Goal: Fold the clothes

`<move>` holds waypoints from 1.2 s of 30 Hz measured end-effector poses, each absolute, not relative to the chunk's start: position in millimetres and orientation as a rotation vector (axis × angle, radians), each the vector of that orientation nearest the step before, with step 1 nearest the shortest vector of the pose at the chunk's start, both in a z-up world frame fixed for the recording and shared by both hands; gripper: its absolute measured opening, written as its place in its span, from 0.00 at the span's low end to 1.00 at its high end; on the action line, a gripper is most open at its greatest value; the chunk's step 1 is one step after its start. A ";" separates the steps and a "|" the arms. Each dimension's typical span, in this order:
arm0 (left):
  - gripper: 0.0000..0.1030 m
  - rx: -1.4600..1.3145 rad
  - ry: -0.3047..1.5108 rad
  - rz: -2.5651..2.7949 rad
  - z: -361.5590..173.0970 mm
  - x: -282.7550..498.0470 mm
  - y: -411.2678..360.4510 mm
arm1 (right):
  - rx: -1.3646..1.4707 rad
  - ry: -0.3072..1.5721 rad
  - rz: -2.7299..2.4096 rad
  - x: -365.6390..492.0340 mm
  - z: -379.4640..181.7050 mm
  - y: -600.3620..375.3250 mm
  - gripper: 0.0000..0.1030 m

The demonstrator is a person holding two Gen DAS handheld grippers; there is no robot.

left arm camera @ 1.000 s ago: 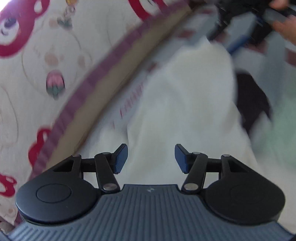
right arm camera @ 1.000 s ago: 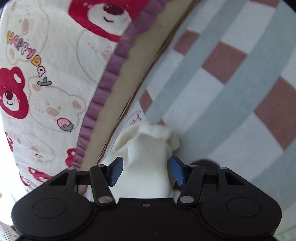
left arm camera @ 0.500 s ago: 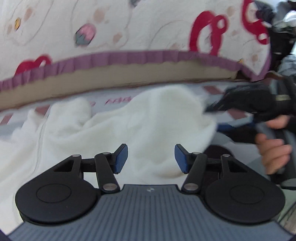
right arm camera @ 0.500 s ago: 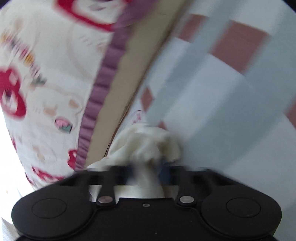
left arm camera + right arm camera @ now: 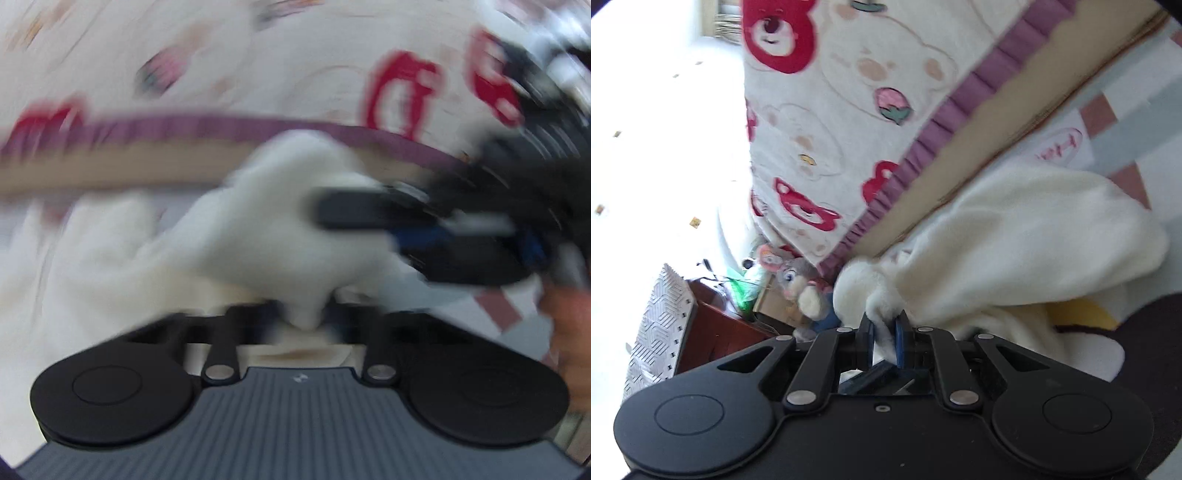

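Note:
A fluffy white garment (image 5: 1027, 236) lies bunched on the checked bed sheet (image 5: 1130, 125). My right gripper (image 5: 884, 341) is shut on a pinch of its edge, and the cloth trails off to the right. In the blurred left wrist view the same white garment (image 5: 280, 229) fills the middle. My left gripper (image 5: 304, 321) has its jaws close around a fold of it. The right gripper (image 5: 436, 229) shows there too, at the right, close above the cloth.
A bear-print blanket (image 5: 857, 122) with a purple frill (image 5: 953, 122) borders the bed. A plush rabbit toy (image 5: 798, 284) and a red-brown box (image 5: 713, 332) lie beyond the edge. A dark cloth (image 5: 1145, 332) lies at the right.
Both grippers have closed on the white garment. The right gripper has swung round and lifted its pinch of cloth. The left gripper has moved in towards the right one.

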State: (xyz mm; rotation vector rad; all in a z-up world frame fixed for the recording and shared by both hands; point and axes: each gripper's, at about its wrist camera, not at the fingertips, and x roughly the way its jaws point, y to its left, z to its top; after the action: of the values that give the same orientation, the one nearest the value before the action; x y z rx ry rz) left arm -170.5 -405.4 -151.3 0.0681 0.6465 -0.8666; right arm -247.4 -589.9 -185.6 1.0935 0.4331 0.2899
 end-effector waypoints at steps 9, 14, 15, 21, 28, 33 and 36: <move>0.14 -0.147 0.634 -0.546 -148.4 -116.9 -324.4 | 1.221 0.555 0.013 -264.6 -212.5 -603.6 0.59; 0.14 -0.228 0.598 -0.501 -149.9 -115.9 -314.4 | 1.420 0.555 -0.091 -294.1 -234.9 -587.8 0.59; 0.14 -0.230 0.603 -0.500 -150.0 -114.5 -314.7 | 1.430 0.556 -0.086 -293.8 -235.6 -584.4 0.60; 0.14 -0.337 0.652 -0.452 -156.8 -110.2 -304.4 | 1.356 0.596 -0.152 -277.8 -233.7 -569.7 0.65; 0.13 -0.432 0.713 -0.399 -163.0 -102.6 -296.6 | 1.419 0.470 -0.243 -244.6 -253.6 -542.1 0.43; 0.13 -0.436 0.667 -0.491 -148.1 -109.3 -302.2 | 1.070 0.327 -0.396 -270.1 -179.1 -548.9 0.07; 0.13 -0.404 0.625 -0.622 -137.6 -116.8 -315.2 | 0.829 0.237 -0.436 -302.8 -107.1 -559.5 0.07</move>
State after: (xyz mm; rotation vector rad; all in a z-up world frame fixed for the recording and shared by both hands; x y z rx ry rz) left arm -116.8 -315.2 -137.6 -0.4037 0.6251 -0.6224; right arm -302.8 -559.5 -107.1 0.8287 0.2365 -0.4361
